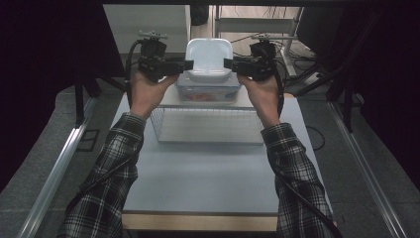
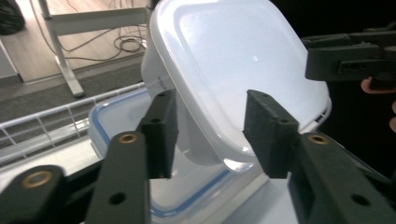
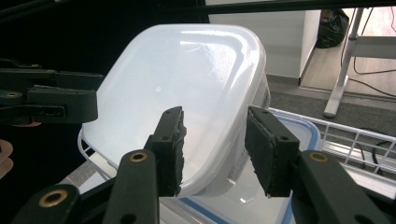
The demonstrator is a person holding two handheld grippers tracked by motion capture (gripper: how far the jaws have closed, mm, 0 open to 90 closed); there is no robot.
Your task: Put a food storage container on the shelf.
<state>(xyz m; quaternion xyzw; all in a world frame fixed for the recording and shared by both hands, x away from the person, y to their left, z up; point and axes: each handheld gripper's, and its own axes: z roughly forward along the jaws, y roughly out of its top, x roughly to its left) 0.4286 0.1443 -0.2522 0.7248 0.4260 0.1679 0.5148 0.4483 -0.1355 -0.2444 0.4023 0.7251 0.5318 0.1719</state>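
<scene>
Both forearms reach forward, the left gripper [image 1: 185, 64] and right gripper [image 1: 229, 63] pointing inward at a tilted white container [image 1: 208, 58] resting on a lidded box [image 1: 208, 90]. Fingers apparently parted, straddling its rim without pressing.

We hold our left gripper [image 1: 188, 64] and right gripper [image 1: 228, 63] level, jaws parted, flanking the tilted white plastic container [image 1: 208, 58].

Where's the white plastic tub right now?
In the high view the white tub sits tilted on the blue-rimmed lidded container, atop the wire rack at the table's far edge, between the left gripper and right gripper.
</scene>
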